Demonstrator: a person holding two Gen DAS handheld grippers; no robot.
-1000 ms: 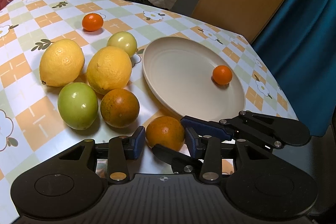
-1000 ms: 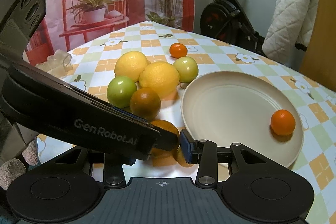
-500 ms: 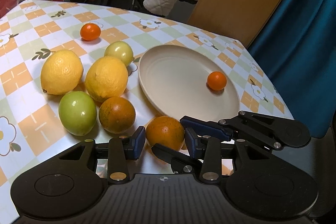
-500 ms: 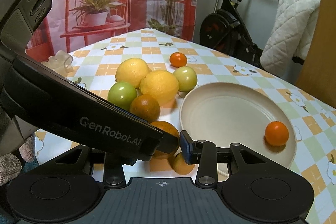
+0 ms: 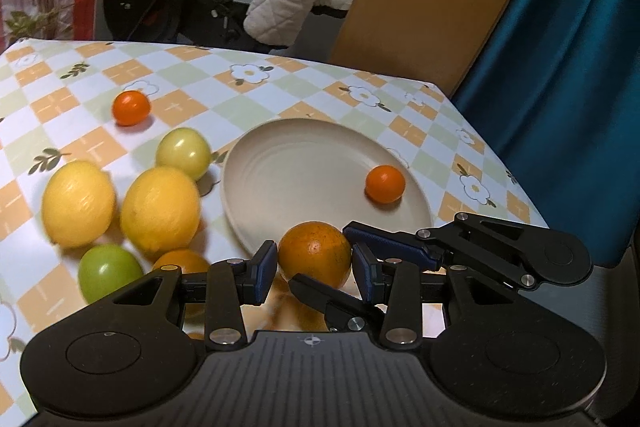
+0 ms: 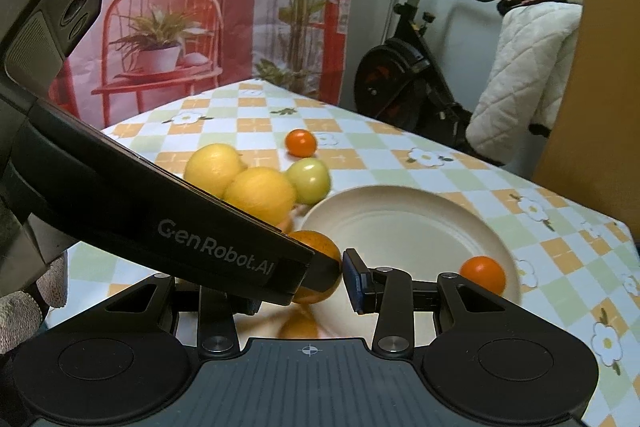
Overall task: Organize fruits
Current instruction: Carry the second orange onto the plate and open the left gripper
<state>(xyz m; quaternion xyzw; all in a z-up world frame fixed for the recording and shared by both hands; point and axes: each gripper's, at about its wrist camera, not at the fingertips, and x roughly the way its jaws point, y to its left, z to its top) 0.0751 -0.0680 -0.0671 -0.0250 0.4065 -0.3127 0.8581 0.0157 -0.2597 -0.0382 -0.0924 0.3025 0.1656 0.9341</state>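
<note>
Left gripper point(image 5: 314, 269): blue pads clamped on either side of an orange point(image 5: 315, 254), which sits clear of the tablecloth, just in front of the near rim of the plate point(image 5: 280, 183).

Right gripper point(image 6: 298, 281): crosses in from the right in the left wrist view, one finger passing under the orange and the other reaching behind it. In the right wrist view its right pad stands just beside the orange point(image 6: 320, 247); the left pad is hidden behind the left gripper's body (so contact on that side cannot be confirmed). Jaws narrow around the fruit; both grippers appear to hold the same orange.

Plate: beige, round, on the checked tablecloth point(image 5: 280, 87). One small tomato point(image 5: 385, 183) lies on it, toward the right side.

Fruit on the cloth, left of the plate:
- two lemons side by side, far one point(image 5: 78, 203) and near one point(image 5: 160, 213), close together
- pale green fruit point(image 5: 183, 153) behind the near lemon, just beside the plate rim
- green fruit point(image 5: 109, 269) in front of the lemons, near the gripper body
- second orange point(image 5: 182, 261), partly hidden behind the left finger
- another small tomato point(image 5: 131, 108), apart from the group, farther back

Background (right wrist view): exercise bike point(image 6: 412, 67), white quilted jacket point(image 6: 520, 75) draped beside it.
</note>
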